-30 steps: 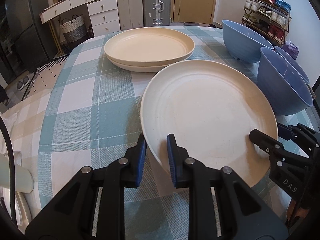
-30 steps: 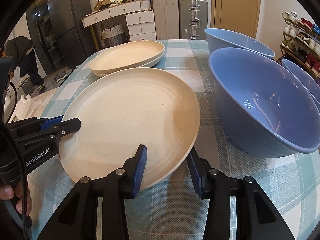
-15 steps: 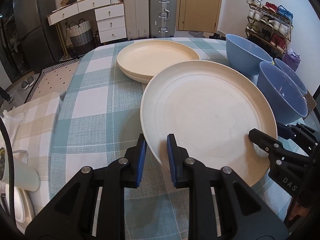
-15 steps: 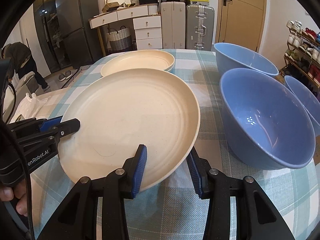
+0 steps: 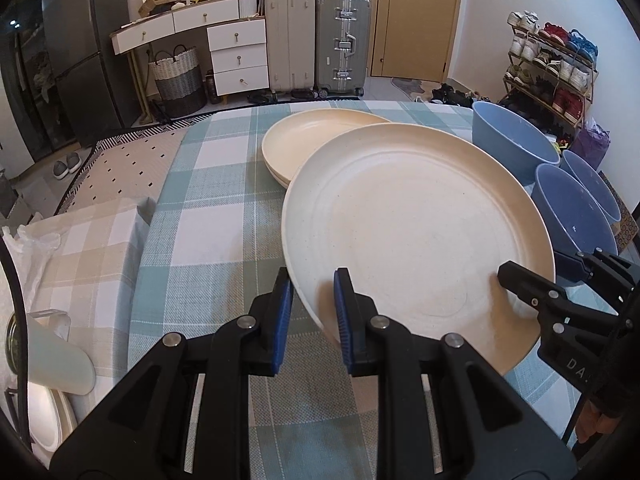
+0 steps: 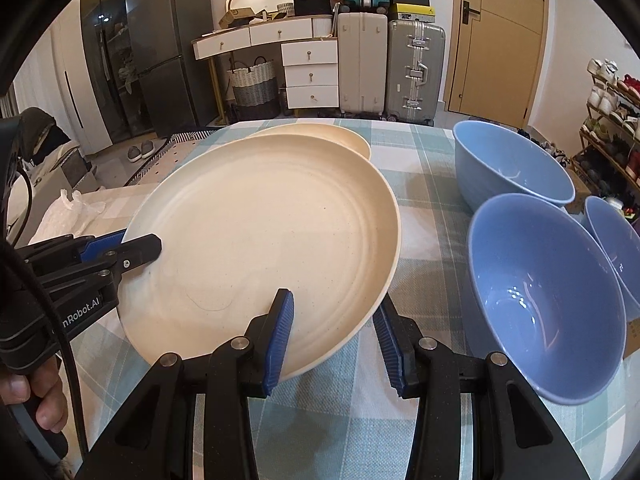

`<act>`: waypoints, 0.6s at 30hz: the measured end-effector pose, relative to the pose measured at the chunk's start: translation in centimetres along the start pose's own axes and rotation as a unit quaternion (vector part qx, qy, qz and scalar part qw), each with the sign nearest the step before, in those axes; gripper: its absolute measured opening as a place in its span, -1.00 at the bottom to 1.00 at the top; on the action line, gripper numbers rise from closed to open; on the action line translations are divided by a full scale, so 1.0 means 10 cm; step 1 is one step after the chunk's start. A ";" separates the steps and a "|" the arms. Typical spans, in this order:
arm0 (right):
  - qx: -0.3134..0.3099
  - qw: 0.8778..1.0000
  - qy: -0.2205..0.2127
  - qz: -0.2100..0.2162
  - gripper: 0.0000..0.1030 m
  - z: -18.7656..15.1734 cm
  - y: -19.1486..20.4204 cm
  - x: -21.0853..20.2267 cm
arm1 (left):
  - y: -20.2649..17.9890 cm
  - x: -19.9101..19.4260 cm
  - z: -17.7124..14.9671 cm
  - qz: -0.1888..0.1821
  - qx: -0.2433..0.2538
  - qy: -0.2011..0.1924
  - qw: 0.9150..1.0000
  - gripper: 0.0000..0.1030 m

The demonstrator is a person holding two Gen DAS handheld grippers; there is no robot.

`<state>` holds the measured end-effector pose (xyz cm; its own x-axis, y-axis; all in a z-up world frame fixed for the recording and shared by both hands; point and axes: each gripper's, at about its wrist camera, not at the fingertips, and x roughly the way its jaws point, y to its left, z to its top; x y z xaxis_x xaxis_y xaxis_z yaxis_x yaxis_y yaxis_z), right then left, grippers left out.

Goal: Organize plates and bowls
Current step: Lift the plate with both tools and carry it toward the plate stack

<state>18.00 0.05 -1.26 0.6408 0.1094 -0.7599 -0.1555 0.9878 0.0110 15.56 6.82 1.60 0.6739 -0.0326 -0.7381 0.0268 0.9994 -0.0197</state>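
A large cream plate [image 5: 416, 232] is held in the air above the checked table, level, between both grippers. My left gripper [image 5: 313, 316] is shut on its near left rim. My right gripper [image 6: 334, 334] is shut on its near right rim, and it also shows in the left wrist view [image 5: 532, 276]. The plate also shows in the right wrist view [image 6: 260, 240]. Behind it a stack of two cream plates [image 5: 312, 140] lies on the table, partly hidden by the held plate. Three blue bowls [image 6: 540, 292] stand to the right.
The table has a teal and white checked cloth [image 5: 216, 216]. A beige checked cushion [image 5: 84, 248] and a pale cup [image 5: 56, 360] are at the left. Suitcases [image 5: 316, 40], drawers and a shoe rack [image 5: 552, 64] stand beyond the table.
Both grippers have lifted the held plate higher and carried it toward the stack of two plates. It now overlaps the stack in view. The bowls have not moved.
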 end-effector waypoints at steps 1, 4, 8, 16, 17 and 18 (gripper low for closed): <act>-0.002 1.000 0.000 0.000 -0.17 0.03 0.01 0.01 | 0.02 0.03 0.03 0.000 -0.001 -0.001 1.000 -0.65; -0.004 1.000 0.001 0.003 -0.17 0.12 0.01 0.03 | 0.04 0.04 0.10 0.001 -0.007 -0.003 1.000 -0.65; -0.012 1.000 0.000 0.001 -0.17 0.23 0.01 0.09 | 0.07 0.12 0.20 0.003 -0.009 -0.004 1.000 -0.65; -0.023 1.000 0.007 0.002 -0.17 0.48 0.02 0.25 | 0.14 0.29 0.39 0.008 -0.018 -0.004 1.000 -0.65; -0.024 1.000 0.007 0.003 -0.17 0.51 0.02 0.27 | 0.15 0.31 0.42 0.008 -0.019 -0.005 1.000 -0.65; -0.026 1.000 0.008 0.003 -0.17 0.55 0.01 0.29 | 0.15 0.33 0.45 0.009 -0.020 -0.005 1.000 -0.65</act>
<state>23.98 1.11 0.07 0.6282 0.1138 -0.7697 -0.1986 0.9799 -0.0171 21.15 8.20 2.23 0.6819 -0.0135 -0.7313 -0.0149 0.9994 -0.0323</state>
